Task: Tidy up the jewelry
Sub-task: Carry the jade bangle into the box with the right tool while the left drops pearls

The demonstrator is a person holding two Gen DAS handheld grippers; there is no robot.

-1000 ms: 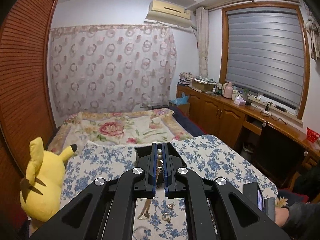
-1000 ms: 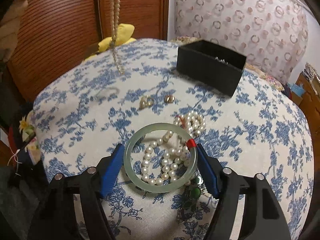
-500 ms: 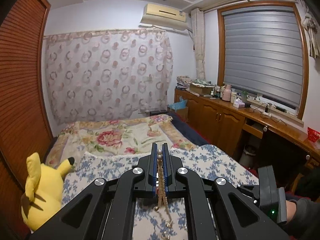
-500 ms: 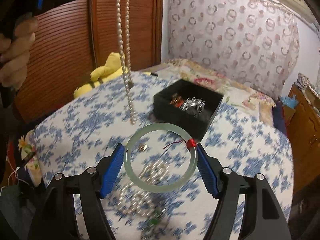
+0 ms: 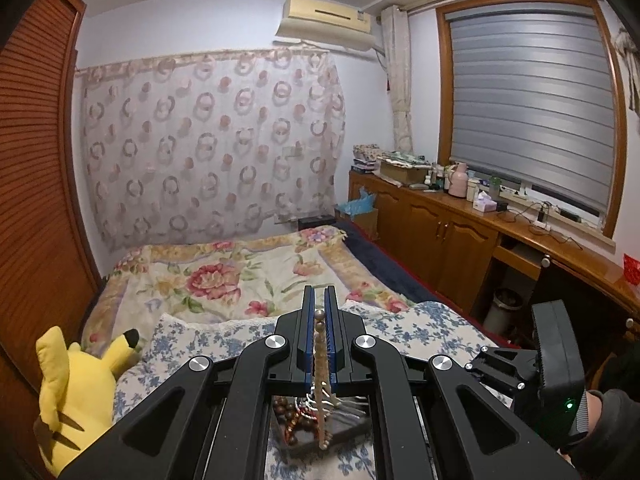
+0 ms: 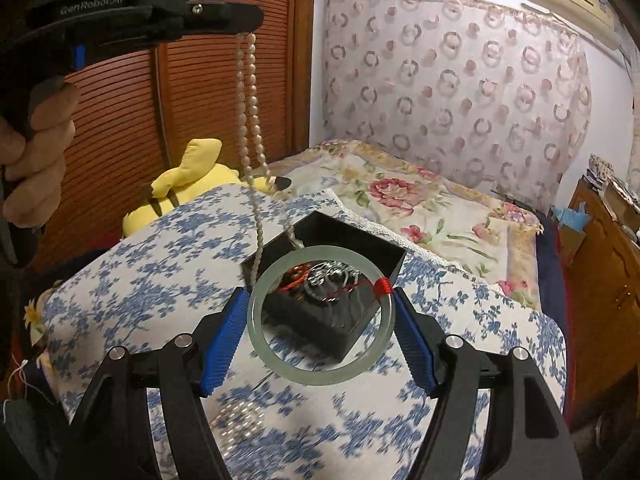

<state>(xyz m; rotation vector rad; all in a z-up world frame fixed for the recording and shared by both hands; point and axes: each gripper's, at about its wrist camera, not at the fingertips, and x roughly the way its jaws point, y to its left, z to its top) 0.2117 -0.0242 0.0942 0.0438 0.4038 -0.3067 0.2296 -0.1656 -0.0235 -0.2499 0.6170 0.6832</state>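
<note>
Left gripper [image 6: 256, 16] pinches a bead necklace [image 6: 250, 128] hanging straight into the black box [image 6: 384, 254] at 12 o'clock from the bangle [image 6: 320, 376] clamped in the right gripper [image 6: 320, 316].

The only lettering that can be read is "GenRobot.AI", printed in pale grey along the side of the black plastic left tool [image 6: 240, 20], up in the top left corner of the right wrist view. Boxes and bottles stand on the long brown wooden cabinet top [image 5: 480, 208] under the window, but their labels are too small to read.
</note>
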